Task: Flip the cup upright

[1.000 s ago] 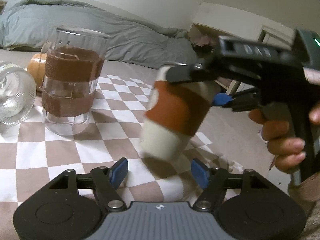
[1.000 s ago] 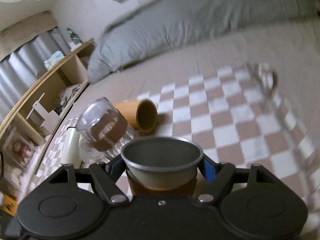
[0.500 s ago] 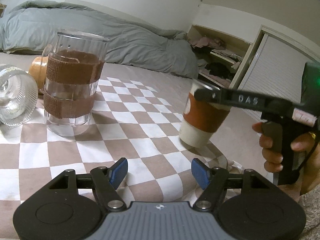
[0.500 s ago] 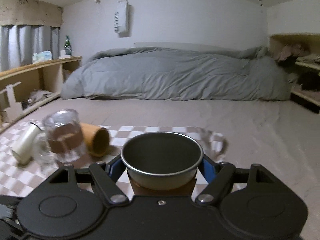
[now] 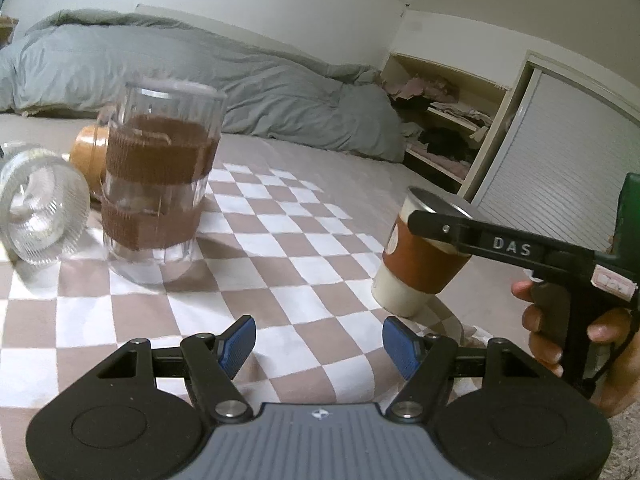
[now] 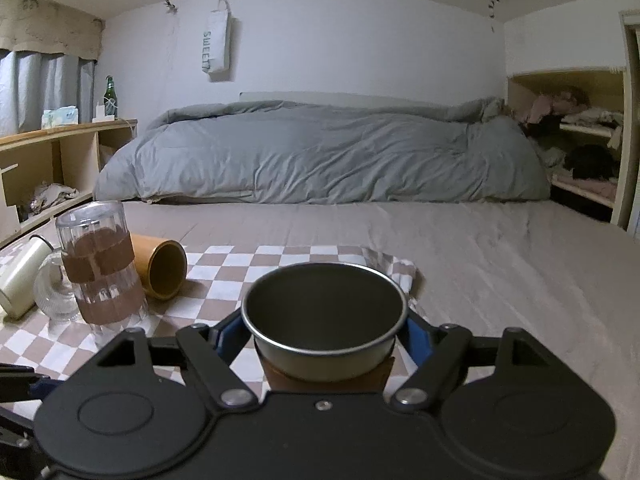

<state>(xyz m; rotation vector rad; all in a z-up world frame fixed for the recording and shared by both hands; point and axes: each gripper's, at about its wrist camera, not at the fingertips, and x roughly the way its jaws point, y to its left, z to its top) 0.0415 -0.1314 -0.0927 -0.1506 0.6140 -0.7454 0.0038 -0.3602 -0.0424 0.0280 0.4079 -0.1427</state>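
My right gripper [image 6: 324,336] is shut on a cream cup with a brown sleeve and a metal rim [image 6: 324,320]. The cup stands nearly upright, mouth up. In the left wrist view the same cup [image 5: 420,264] is at the right, tilted slightly, with its base at the edge of the checkered cloth [image 5: 280,248]; the right gripper's black finger [image 5: 472,236] crosses its rim. My left gripper [image 5: 318,340] is open and empty, low over the cloth, to the left of the cup.
A tall glass with brown bands [image 5: 160,184] stands upright on the cloth. A ribbed glass [image 5: 40,208], an orange cup [image 6: 160,268] and a cream mug [image 6: 20,276] lie on their sides. A grey duvet [image 6: 320,160] lies behind; shelves [image 5: 448,128] at the right.
The right gripper has turned the cup from tilted to nearly upright and carried it right and down toward the cloth's edge. The left gripper has stayed open and still.
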